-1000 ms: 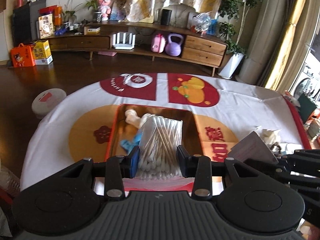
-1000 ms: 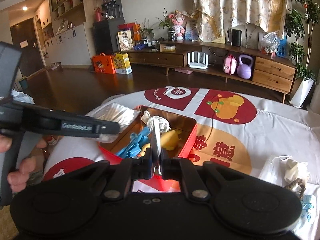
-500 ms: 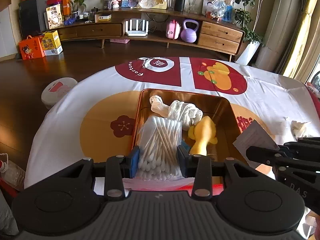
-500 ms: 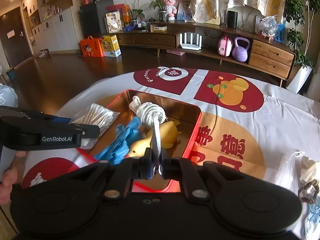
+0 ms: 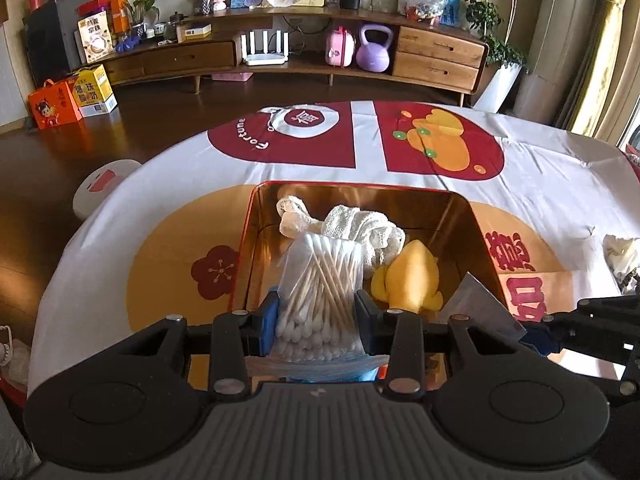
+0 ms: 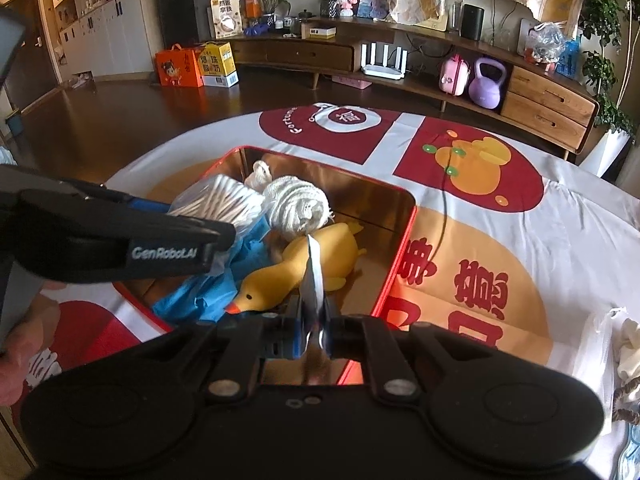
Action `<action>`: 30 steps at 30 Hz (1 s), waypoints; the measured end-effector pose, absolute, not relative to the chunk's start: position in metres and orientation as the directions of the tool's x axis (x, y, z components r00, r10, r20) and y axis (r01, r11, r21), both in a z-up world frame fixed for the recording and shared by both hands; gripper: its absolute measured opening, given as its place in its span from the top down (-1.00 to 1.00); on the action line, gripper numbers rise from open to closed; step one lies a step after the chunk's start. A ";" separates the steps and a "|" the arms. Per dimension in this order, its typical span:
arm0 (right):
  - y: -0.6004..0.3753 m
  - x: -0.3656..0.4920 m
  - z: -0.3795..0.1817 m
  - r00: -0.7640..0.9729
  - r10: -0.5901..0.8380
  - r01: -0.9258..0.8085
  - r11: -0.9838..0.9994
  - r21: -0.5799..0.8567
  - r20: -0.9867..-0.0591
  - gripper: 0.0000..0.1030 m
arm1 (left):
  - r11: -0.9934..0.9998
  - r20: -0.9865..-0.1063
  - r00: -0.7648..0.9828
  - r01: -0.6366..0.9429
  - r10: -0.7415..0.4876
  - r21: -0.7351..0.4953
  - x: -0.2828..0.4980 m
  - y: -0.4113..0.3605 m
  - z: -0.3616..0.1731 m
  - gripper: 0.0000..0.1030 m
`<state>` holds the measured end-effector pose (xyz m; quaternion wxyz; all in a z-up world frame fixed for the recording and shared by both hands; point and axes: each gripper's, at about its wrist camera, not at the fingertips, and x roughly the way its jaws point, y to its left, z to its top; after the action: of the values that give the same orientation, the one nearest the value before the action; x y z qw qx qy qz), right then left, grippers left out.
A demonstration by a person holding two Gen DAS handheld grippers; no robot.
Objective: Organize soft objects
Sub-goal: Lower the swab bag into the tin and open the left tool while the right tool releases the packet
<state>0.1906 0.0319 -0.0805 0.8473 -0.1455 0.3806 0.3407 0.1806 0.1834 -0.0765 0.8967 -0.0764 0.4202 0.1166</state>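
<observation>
My left gripper (image 5: 316, 320) is shut on a clear bag of cotton swabs (image 5: 320, 288) and holds it over the near left part of the red-rimmed gold tin (image 5: 460, 208); the bag also shows in the right wrist view (image 6: 224, 200). In the tin lie a white knitted cloth (image 5: 360, 224), a yellow rubber duck (image 6: 304, 268) and blue gloves (image 6: 208, 292). My right gripper (image 6: 314, 332) is shut on a thin silvery sheet (image 6: 314, 276), edge-on, above the tin's near rim. That sheet also shows in the left wrist view (image 5: 480, 304).
A round table carries a white, red and orange cloth (image 5: 540, 160). A bag with white items and a bracelet (image 6: 624, 344) lies at the right edge. A wooden sideboard (image 5: 436, 56) stands behind, and a white robot vacuum (image 5: 100, 184) sits on the floor.
My left gripper has carried the swab bag from beside the tin to over it. My right gripper with the sheet has moved closer to the tin.
</observation>
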 end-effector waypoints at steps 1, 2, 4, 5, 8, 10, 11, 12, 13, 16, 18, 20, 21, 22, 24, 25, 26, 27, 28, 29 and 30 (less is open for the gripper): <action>0.033 0.190 -0.081 0.478 0.466 -0.689 0.725 0.011 -0.745 0.77 | 0.962 -0.775 0.616 -0.272 0.142 -0.039 0.181 0.184 -0.079 0.25; 0.033 0.190 -0.082 0.477 0.465 -0.692 0.722 0.008 -0.746 0.76 | 0.962 -0.779 0.612 -0.270 0.139 -0.040 0.182 0.184 -0.081 0.25; 0.034 0.188 -0.083 0.476 0.466 -0.699 0.715 0.001 -0.746 0.72 | 0.962 -0.787 0.602 -0.272 0.137 -0.040 0.183 0.185 -0.086 0.25; 0.035 0.187 -0.084 0.476 0.465 -0.702 0.712 -0.004 -0.747 0.71 | 0.961 -0.790 0.597 -0.272 0.136 -0.040 0.183 0.185 -0.088 0.25; 0.036 0.185 -0.084 0.474 0.464 -0.708 0.706 -0.010 -0.749 0.71 | 0.961 -0.798 0.587 -0.273 0.133 -0.040 0.182 0.185 -0.093 0.25; 0.035 0.186 -0.085 0.468 0.467 -0.707 0.707 -0.001 -0.750 0.68 | 0.961 -0.801 0.585 -0.272 0.130 -0.042 0.182 0.185 -0.094 0.25; 0.034 0.186 -0.085 0.466 0.469 -0.706 0.708 0.004 -0.750 0.67 | 0.962 -0.802 0.583 -0.270 0.128 -0.043 0.182 0.184 -0.094 0.25; 0.034 0.186 -0.085 0.466 0.471 -0.706 0.708 0.006 -0.749 0.67 | 0.962 -0.804 0.581 -0.268 0.126 -0.042 0.182 0.184 -0.095 0.25; 0.033 0.186 -0.084 0.466 0.473 -0.706 0.708 0.008 -0.748 0.67 | 0.962 -0.806 0.579 -0.268 0.126 -0.043 0.182 0.185 -0.095 0.25; 0.031 0.185 -0.082 0.461 0.484 -0.706 0.708 0.024 -0.744 0.63 | 0.961 -0.811 0.572 -0.272 0.118 -0.052 0.181 0.186 -0.096 0.23; 0.029 0.185 -0.080 0.459 0.491 -0.705 0.708 0.033 -0.740 0.57 | 0.959 -0.814 0.570 -0.276 0.115 -0.058 0.180 0.186 -0.097 0.23; 0.027 0.185 -0.078 0.459 0.497 -0.704 0.709 0.040 -0.737 0.52 | 0.959 -0.816 0.566 -0.277 0.115 -0.057 0.179 0.186 -0.097 0.23; 0.026 0.184 -0.077 0.460 0.499 -0.704 0.709 0.042 -0.734 0.50 | 0.960 -0.815 0.568 -0.275 0.115 -0.056 0.178 0.185 -0.097 0.23; 0.025 0.183 -0.076 0.460 0.502 -0.703 0.710 0.045 -0.732 0.49 | 0.960 -0.814 0.569 -0.274 0.117 -0.053 0.177 0.185 -0.096 0.22; 0.023 0.182 -0.074 0.461 0.508 -0.702 0.710 0.051 -0.728 0.45 | 0.960 -0.812 0.572 -0.274 0.117 -0.054 0.176 0.184 -0.094 0.21; 0.022 0.182 -0.073 0.462 0.509 -0.702 0.710 0.051 -0.726 0.44 | 0.960 -0.811 0.573 -0.274 0.114 -0.060 0.175 0.184 -0.093 0.19; 0.020 0.181 -0.072 0.464 0.511 -0.702 0.711 0.051 -0.723 0.41 | 0.959 -0.810 0.575 -0.277 0.111 -0.065 0.173 0.185 -0.092 0.16; 0.019 0.180 -0.071 0.467 0.513 -0.702 0.710 0.051 -0.721 0.38 | 0.958 -0.809 0.578 -0.279 0.109 -0.070 0.172 0.185 -0.091 0.15; 0.018 0.179 -0.070 0.467 0.515 -0.703 0.710 0.052 -0.719 0.37 | 0.957 -0.807 0.580 -0.281 0.109 -0.073 0.170 0.185 -0.090 0.10; 0.017 0.178 -0.069 0.468 0.517 -0.703 0.709 0.053 -0.717 0.34 | 0.956 -0.807 0.581 -0.283 0.108 -0.076 0.169 0.186 -0.089 0.04; 0.016 0.177 -0.068 0.468 0.519 -0.703 0.709 0.055 -0.715 0.32 | 0.955 -0.804 0.585 -0.284 0.106 -0.081 0.167 0.186 -0.087 0.00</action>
<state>0.1771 0.0158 -0.0677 0.8475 -0.1247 0.3689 0.3606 0.1670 0.1863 -0.0875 0.8844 -0.1007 0.4421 0.1102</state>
